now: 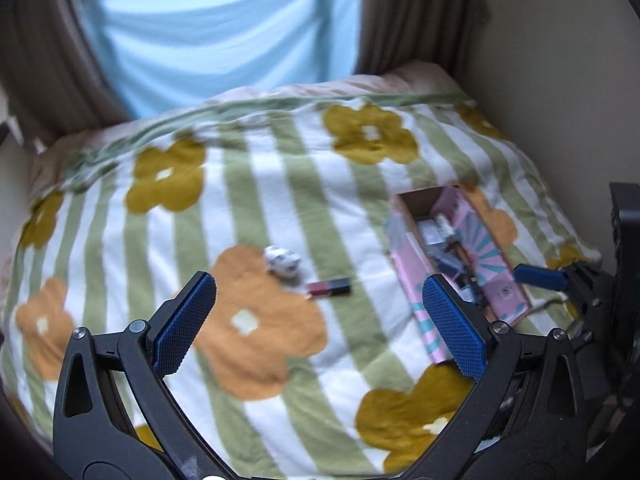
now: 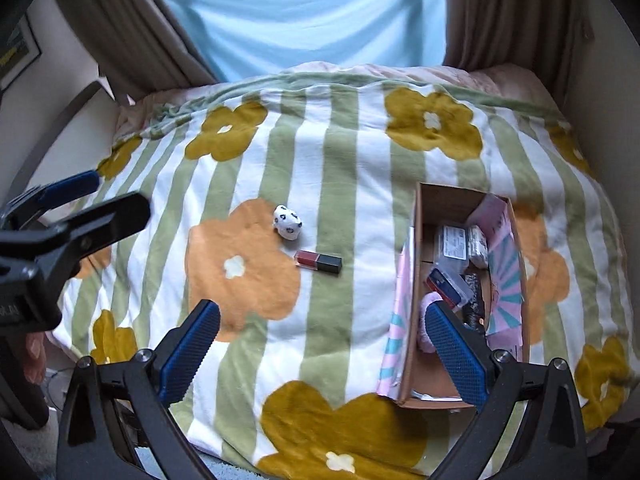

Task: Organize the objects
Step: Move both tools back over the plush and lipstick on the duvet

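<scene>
On the striped flower blanket [image 2: 340, 152], near its middle, two loose things were waiting: a lip gloss tube [image 2: 318, 262] w/ red body and black cap, lying flat on its side, and just beside it, toward the window, a small white spotted object [image 2: 287, 222]; I could not tell what it was exactly. They were near each other but not touching. I judged these two as the task's things left to sort, bc the cardboard box [image 2: 440, 196] at the right side of the bed stood open and already had several small packages inside, plus something pink and fluffy near its front end. Its pink printed flaps hung outward, so the opening was free from above.

My right gripper [image 2: 320, 344] was hovering above the blanket's near part, jaws spread wide and nothing btw the blue pads [image 2: 188, 354]; one finger overlapped the box in its own view. My left gripper [image 1: 320, 320] was the same, released and empty, held higher over the orange flower, approx. pointing at the tube. I think both were kept wide apart so either could come down around the tube next.

Behind the bed, a light blue cloth [image 2: 304, 16] hung btw brown curtains [image 2: 512, 12].
</scene>
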Demonstrator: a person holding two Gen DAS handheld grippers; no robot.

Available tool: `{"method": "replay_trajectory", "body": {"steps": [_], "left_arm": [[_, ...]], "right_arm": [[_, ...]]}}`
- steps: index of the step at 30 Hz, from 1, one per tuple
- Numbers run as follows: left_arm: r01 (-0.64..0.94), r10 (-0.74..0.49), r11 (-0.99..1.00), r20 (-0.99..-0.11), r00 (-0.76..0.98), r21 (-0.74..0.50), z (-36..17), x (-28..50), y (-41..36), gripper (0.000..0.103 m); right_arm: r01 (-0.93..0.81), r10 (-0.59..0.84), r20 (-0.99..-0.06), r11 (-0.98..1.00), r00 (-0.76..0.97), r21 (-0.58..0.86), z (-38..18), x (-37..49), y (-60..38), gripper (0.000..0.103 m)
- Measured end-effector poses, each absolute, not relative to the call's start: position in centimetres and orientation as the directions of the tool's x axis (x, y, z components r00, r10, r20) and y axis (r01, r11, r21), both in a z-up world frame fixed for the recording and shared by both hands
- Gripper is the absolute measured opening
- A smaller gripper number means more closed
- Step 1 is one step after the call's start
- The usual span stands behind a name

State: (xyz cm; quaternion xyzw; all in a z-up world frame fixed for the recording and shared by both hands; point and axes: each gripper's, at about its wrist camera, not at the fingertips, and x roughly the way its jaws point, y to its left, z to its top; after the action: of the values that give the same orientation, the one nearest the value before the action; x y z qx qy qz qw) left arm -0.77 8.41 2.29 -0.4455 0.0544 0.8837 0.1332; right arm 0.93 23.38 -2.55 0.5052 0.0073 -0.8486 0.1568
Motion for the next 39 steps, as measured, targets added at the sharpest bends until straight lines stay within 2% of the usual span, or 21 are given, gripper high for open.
{"method": "replay_trajectory", "body": {"steps": [7, 17, 29, 39], "left_arm": [[-0.127, 0.091, -0.992, -0.804, -0.587, -0.020, 1.3, 1.5, 1.8, 0.103], [-0.060, 0.070, -0.997, -0.809, -0.584, -0.042, 0.8, 1.9, -1.5, 0.103], [-0.182, 0.163, -0.981, -0.818, -0.551, -0.072, -0.3, -1.5, -1.6, 0.103], [-0.356, 0.262, -0.929, -0.859, -0.440, -0.100, -7.0, -9.9, -0.1, 0.103]], "right_arm": [[0.324, -0.254, -0.863, -0.939, -0.436, 0.112, -2.9, 1.6, 19.8, 0.102], [0.337, -0.272, -0.855, -0.933, -0.441, 0.123, -2.9, 1.5, 17.7, 0.102], [0.220, -0.238, -0.835, -0.965, -0.496, 0.145, -4.3, 0.2, 17.2, 0.102], [0.147, -0.175, -0.812, -0.983, -0.556, 0.111, -11.2, -2.6, 15.0, 0.102]]}}
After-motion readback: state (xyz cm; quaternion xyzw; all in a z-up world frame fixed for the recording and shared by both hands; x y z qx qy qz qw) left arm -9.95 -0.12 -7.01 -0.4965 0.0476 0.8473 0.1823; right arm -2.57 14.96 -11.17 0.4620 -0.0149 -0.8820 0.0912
